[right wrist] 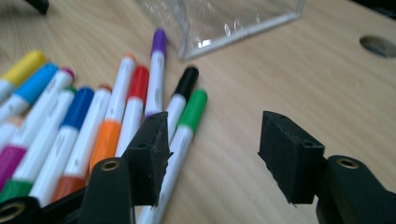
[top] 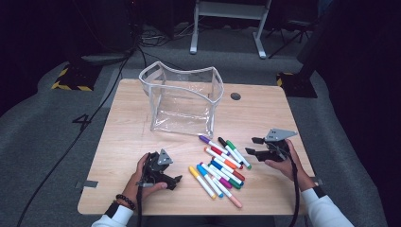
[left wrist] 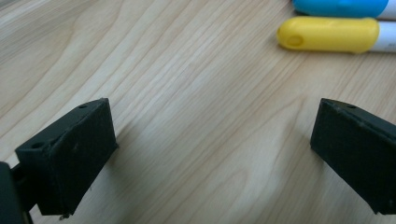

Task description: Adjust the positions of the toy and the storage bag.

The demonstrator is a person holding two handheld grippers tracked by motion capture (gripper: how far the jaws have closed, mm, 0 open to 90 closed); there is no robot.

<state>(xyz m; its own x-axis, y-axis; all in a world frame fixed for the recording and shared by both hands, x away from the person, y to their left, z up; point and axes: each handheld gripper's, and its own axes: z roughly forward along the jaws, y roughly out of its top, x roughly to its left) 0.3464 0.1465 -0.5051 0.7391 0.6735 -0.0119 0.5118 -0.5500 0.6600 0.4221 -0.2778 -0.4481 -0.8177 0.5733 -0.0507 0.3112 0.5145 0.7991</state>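
Note:
Several coloured markers (top: 220, 167) lie fanned out on the wooden table (top: 132, 137), in front of a clear plastic pouch (top: 182, 98) that stands open. My left gripper (top: 176, 181) rests low on the table left of the markers, open and empty; in its own view the left gripper (left wrist: 212, 154) frames bare wood, with a yellow marker cap (left wrist: 327, 34) and a blue one (left wrist: 341, 6) beyond. My right gripper (top: 252, 146) is open just right of the markers. In its view the right gripper (right wrist: 212, 154) hovers beside the green-capped marker (right wrist: 184, 128) and the black-capped marker (right wrist: 182, 91).
A round cable hole (top: 235, 96) sits in the table behind the right of the pouch. Cables trail from both grippers off the front edge. Grey carpet and dark stands surround the table; a white frame's legs (top: 227, 28) stand beyond it.

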